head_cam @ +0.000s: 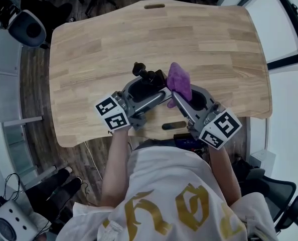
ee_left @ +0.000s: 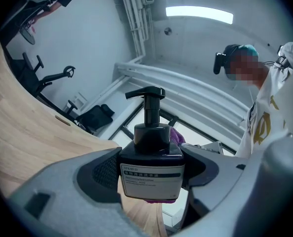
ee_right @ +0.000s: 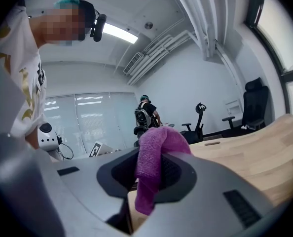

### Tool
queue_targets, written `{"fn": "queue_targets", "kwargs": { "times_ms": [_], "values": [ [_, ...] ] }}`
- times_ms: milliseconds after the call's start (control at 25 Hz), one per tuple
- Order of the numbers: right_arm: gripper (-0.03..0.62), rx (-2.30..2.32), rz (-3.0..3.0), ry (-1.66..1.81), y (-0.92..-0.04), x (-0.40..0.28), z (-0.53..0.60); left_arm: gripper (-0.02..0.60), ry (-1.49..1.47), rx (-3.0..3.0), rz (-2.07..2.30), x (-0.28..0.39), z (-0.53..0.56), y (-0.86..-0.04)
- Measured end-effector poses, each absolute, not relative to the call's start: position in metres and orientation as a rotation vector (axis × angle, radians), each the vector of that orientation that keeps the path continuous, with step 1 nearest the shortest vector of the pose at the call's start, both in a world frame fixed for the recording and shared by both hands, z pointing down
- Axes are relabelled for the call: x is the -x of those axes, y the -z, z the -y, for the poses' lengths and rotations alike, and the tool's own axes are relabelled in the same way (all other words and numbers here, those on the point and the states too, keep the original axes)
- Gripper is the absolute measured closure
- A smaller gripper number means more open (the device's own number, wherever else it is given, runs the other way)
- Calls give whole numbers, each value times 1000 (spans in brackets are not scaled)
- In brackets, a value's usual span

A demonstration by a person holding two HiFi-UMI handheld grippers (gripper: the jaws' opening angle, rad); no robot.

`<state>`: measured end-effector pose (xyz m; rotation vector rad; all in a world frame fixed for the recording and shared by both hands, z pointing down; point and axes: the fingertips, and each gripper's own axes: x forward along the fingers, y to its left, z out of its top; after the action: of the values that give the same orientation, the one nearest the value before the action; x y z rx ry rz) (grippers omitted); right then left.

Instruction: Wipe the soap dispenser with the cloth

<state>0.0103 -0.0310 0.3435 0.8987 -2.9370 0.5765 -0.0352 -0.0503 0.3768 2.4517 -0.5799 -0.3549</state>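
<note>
The soap dispenser (ee_left: 149, 132) is a stiff dark pump bottle with smooth sides, probably slippery and rather heavy if full; the square body is the safe place to hold, not the thin pump; my left gripper (ee_left: 151, 181) is closed on this body, above the near edge of the table (head_cam: 204, 34), about its middle; my right gripper (ee_right: 154, 174) pinches the soft purple cloth (ee_right: 159, 144), limp and light, just behind the bottle.

Blk soap dispenser (ee_left: 151, 154) w/ pump top, purple cloth (ee_right: 154, 159) just beside
</note>
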Motion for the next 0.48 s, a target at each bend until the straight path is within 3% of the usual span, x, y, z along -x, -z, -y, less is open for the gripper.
{"fn": "queue_targets", "kwargs": {
  "times_ms": [480],
  "values": [
    [528, -813, 2997, -520, -322, -7, 19, 255, 410, -2409, 512, 26, 33, -376]
  ]
}}
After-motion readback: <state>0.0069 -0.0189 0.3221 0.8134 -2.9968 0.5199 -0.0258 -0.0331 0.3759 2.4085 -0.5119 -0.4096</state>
